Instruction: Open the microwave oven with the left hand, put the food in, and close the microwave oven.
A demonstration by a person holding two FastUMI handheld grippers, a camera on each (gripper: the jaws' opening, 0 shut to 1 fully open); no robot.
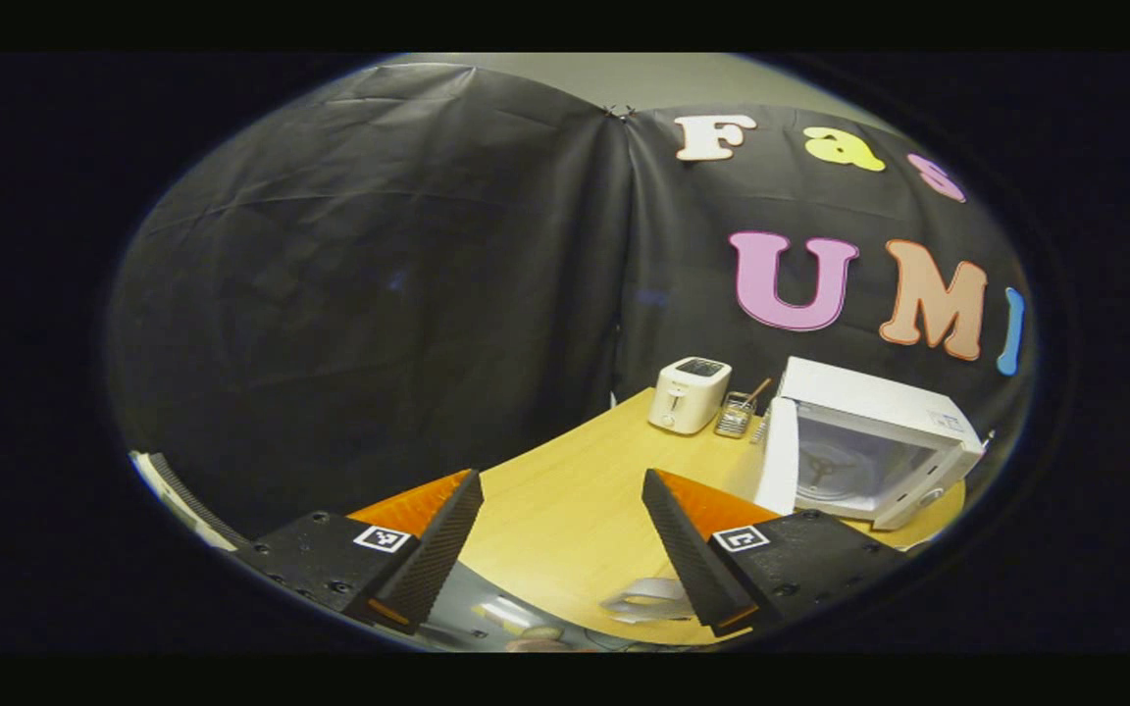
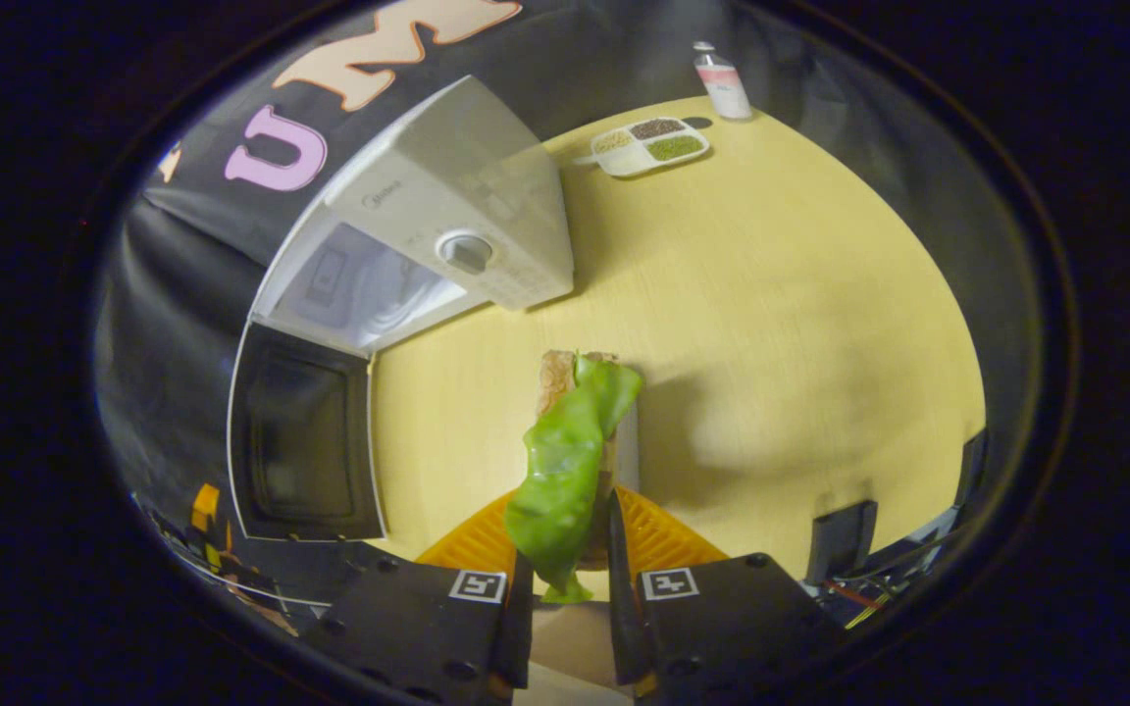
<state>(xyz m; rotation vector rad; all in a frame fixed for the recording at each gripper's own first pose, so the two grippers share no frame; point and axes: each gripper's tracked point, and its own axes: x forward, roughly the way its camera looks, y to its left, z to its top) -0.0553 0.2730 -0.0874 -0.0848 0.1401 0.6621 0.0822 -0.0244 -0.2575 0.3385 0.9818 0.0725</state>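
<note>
While the door is standing open, notes are running from biggest thing down.

Tabletop [image 2: 800, 294]: carrying everything; wood, bare across the middle.

Microwave oven [image 2: 467, 186]: sitting toward the back edge, door [image 2: 305, 441] swinging wide, cavity and turntable showing in the left gripper view.

Toaster [image 1: 688, 394]: standing at the back edge, just beside a small wire holder [image 1: 737, 416].

Divided tray [image 2: 648, 145]: lying at the far edge, well apart from the oven.

Food [image 2: 570, 461]: a sandwich with a green leaf drooping, hanging above the tabletop, near the oven's open front.

Right gripper [image 2: 570, 564]: fingers pinching the sandwich from both sides.

Left gripper [image 1: 562, 539]: fingers spreading wide, gripping nothing, hovering over the near edge.

Risk: the loose leaf is likely snagging on the cavity rim, or the filling sliding out if the pinch is easing.
</note>
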